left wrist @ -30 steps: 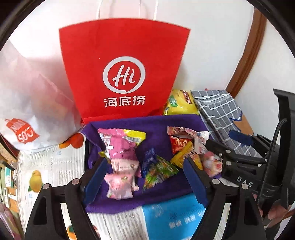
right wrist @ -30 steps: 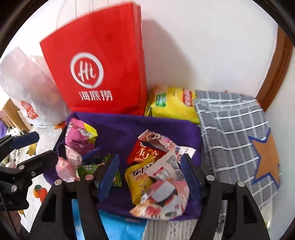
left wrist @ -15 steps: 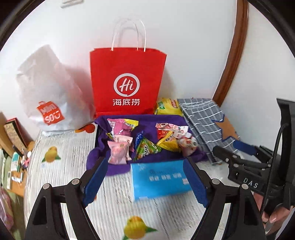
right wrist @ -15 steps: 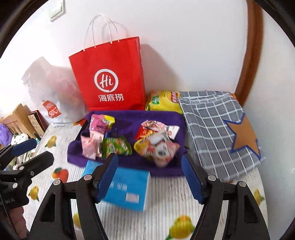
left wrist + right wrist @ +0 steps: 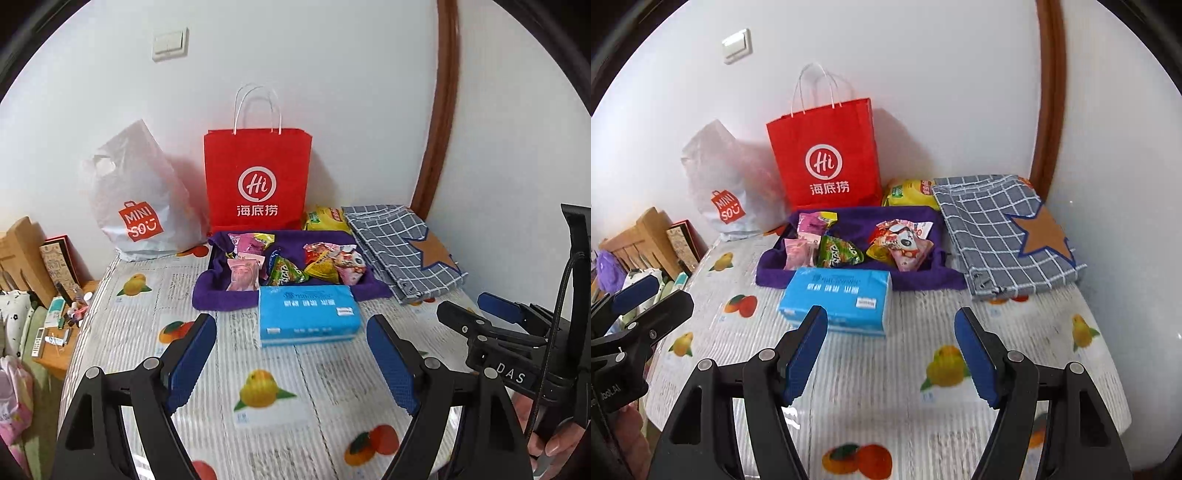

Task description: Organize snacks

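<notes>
While both grippers' fingers gape empty, only left view shows bedside clutter (image 5: 61, 321)

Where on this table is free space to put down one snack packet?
The widest bare patch is the fruit-print tablecloth between the blue tissue pack and both open grippers. A smaller one lies left of the purple cloth, before the white Miniso bag. The back edge is crowded.
</notes>
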Motion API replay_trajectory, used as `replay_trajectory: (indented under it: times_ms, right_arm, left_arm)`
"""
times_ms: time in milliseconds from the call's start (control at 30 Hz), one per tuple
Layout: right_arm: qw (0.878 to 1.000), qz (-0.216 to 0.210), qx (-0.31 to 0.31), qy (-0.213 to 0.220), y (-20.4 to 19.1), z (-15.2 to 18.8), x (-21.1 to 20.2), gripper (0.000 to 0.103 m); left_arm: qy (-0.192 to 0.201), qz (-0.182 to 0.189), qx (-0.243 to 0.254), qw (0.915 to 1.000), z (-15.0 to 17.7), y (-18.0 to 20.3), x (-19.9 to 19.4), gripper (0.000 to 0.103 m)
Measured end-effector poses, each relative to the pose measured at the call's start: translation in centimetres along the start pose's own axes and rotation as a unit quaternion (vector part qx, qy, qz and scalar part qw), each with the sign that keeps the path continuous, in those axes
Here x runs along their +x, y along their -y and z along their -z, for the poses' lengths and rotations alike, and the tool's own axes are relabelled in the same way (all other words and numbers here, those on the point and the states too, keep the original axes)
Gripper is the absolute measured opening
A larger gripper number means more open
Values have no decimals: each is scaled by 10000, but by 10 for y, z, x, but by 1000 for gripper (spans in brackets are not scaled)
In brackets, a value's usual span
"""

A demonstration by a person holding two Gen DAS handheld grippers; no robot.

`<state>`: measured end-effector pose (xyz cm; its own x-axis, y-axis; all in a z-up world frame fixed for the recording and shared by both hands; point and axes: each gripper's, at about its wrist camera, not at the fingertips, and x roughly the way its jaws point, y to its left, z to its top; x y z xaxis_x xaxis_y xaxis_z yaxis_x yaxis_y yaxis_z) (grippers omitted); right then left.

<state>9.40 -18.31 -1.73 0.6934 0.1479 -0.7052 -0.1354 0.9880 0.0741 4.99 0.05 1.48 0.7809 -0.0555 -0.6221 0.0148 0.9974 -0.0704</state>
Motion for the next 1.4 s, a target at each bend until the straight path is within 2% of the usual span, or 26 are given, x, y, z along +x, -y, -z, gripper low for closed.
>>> replay_trajectory:
  times_ms: [233,367,1400]
  right_arm:
    - [9996,91,21,282,9,23,-45,71]
    - [9993,101,-3,354,9,29,-57,71]
    - [9987,252,-71,431,9,34,-71,71]
  left_arm:
    - [163,89,-31,9998,20,12,-34,83]
    - [256,28,-19,9997,24,15,-42,83]
    - [350,45,2,9994,24,21,-50,83]
